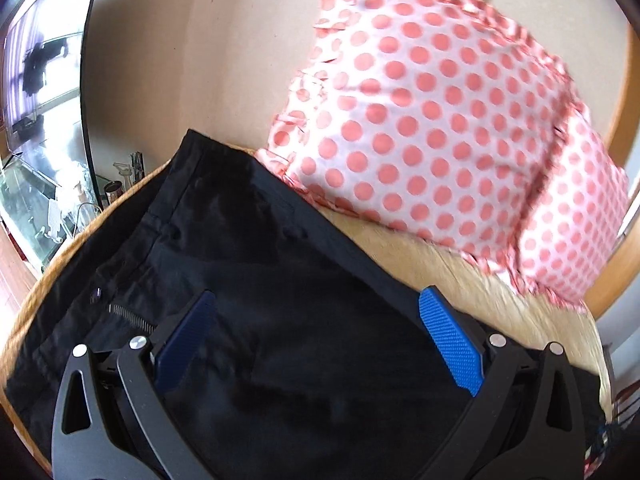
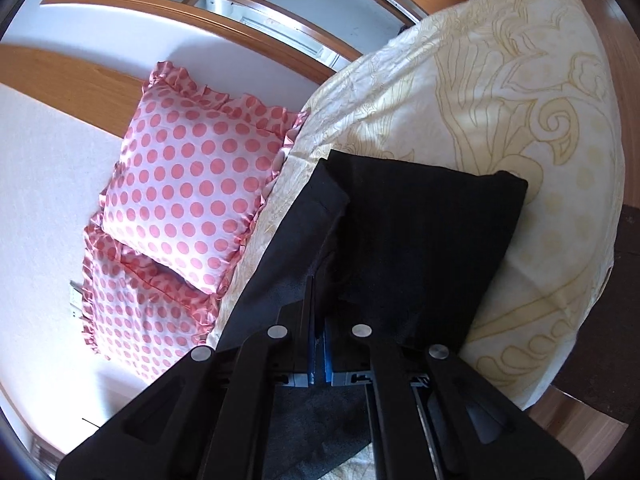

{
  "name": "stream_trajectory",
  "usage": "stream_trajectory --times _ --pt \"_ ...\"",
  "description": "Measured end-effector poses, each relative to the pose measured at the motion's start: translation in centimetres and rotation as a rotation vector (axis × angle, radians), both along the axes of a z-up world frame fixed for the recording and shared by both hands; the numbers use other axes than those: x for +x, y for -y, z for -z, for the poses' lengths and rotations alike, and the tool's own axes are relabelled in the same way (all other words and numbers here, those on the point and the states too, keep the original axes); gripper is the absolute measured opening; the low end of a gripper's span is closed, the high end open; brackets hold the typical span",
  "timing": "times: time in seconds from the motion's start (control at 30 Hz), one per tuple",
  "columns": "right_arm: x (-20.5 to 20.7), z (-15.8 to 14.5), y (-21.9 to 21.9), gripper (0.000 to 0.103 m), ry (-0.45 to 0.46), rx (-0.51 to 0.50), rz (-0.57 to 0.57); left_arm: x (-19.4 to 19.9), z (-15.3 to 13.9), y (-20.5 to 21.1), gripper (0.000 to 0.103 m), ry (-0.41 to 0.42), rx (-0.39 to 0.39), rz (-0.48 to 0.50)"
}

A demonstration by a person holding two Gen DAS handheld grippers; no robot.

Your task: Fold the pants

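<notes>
Black pants (image 1: 256, 264) lie on a cream patterned bed cover, waistband, button and zipper at the left in the left wrist view. My left gripper (image 1: 316, 308) is open just above the pants' upper part, blue pads (image 1: 448, 340) spread wide, holding nothing. In the right wrist view my right gripper (image 2: 320, 288) is shut on a pant leg (image 2: 304, 224), lifting its hem end above the rest of the black pants (image 2: 424, 232) lying on the cover.
Two pink polka-dot pillows (image 1: 420, 112) (image 2: 188, 184) lie against the wall beside the pants. The cream bed cover (image 2: 500, 92) extends to the right. A glass cabinet (image 1: 36, 176) stands past the bed's left edge. A wooden headboard (image 2: 60, 76) runs along the wall.
</notes>
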State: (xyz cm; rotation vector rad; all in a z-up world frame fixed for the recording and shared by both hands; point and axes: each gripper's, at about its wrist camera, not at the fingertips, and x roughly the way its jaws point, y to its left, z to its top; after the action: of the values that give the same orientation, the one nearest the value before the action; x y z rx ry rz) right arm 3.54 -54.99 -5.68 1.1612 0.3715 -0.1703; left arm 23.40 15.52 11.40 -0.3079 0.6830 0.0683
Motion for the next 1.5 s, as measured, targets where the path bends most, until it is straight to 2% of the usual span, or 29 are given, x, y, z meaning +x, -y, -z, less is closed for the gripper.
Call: stream_trajectory --times 0.13,0.23,0.3,0.4,0.43,0.47,0.5,0.53,0.57,0.6,0.67,0.73,0.8,0.93,1.0,1.1,1.2,1.27,1.4,1.5 --pt "0.2 -0.2 0.0 0.003 -0.021 -0.026 -0.008 6.4 0.1 -1.2 0.101 -0.056 -0.030 -0.043" --pt "0.3 -0.2 -0.1 0.003 -0.026 -0.029 -0.010 11.1 1.5 -1.9 0.097 -0.142 -0.053 -0.104" --pt "0.3 -0.3 0.0 0.003 -0.032 -0.038 -0.013 13.7 2.9 -2.6 0.077 -0.212 -0.108 -0.134" --pt "0.5 -0.4 -0.1 0.002 -0.043 -0.053 -0.019 16.0 4.9 -3.7 0.069 -0.284 -0.223 -0.193" --pt "0.5 -0.4 -0.1 0.003 -0.045 -0.056 -0.021 16.4 5.4 -4.0 0.068 -0.288 -0.243 -0.213" --pt "0.5 -0.4 -0.1 0.003 -0.049 -0.059 -0.023 16.7 5.8 -4.2 0.062 -0.294 -0.253 -0.233" --pt "0.5 -0.5 -0.1 0.002 -0.050 -0.061 -0.024 16.9 6.1 -4.3 0.044 -0.299 -0.258 -0.245" --pt "0.6 -0.4 -0.1 0.003 -0.052 -0.062 -0.025 17.0 6.5 -4.6 0.033 -0.299 -0.276 -0.243" --pt "0.6 -0.5 -0.1 0.003 -0.056 -0.070 -0.028 16.9 7.0 -5.0 0.017 -0.288 -0.330 -0.227" --pt "0.7 -0.5 -0.1 0.003 -0.057 -0.074 -0.030 16.6 7.1 -5.4 0.014 -0.279 -0.350 -0.241" --pt "0.8 -0.5 0.0 0.003 -0.053 -0.072 -0.033 15.6 7.0 -5.7 0.011 -0.258 -0.363 -0.257" --pt "0.8 -0.6 0.1 0.003 -0.044 -0.068 -0.034 14.2 6.1 -5.6 0.011 -0.222 -0.338 -0.254" --pt "0.9 -0.8 0.2 0.003 -0.040 -0.072 -0.034 11.6 4.4 -5.6 0.010 -0.155 -0.321 -0.245" --pt "0.7 -1.6 0.8 0.003 -0.017 -0.087 -0.035 4.5 1.0 -5.8 0.011 -0.016 -0.325 -0.204" --pt "0.6 -2.1 1.0 0.003 -0.010 -0.097 -0.029 -1.2 -0.7 -5.7 0.011 0.063 -0.334 -0.175" --pt "0.1 -2.6 1.5 0.003 -0.002 -0.104 -0.009 -9.0 -1.6 -5.4 0.012 0.150 -0.364 -0.156" --pt "-0.6 -2.8 1.9 0.003 -0.007 -0.114 0.014 -16.3 0.2 -5.2 0.011 0.198 -0.340 -0.198" --pt "-0.9 -2.6 2.1 0.003 -0.014 -0.109 0.022 -19.3 2.9 -5.1 0.012 0.165 -0.297 -0.253" --pt "-0.8 -2.2 2.3 0.003 -0.022 -0.089 0.017 -20.3 8.0 -6.8 0.011 0.049 -0.339 -0.288" --pt "-0.8 -2.5 2.1 0.003 -0.012 -0.085 0.019 -21.2 8.8 -6.9 0.011 0.073 -0.381 -0.301"
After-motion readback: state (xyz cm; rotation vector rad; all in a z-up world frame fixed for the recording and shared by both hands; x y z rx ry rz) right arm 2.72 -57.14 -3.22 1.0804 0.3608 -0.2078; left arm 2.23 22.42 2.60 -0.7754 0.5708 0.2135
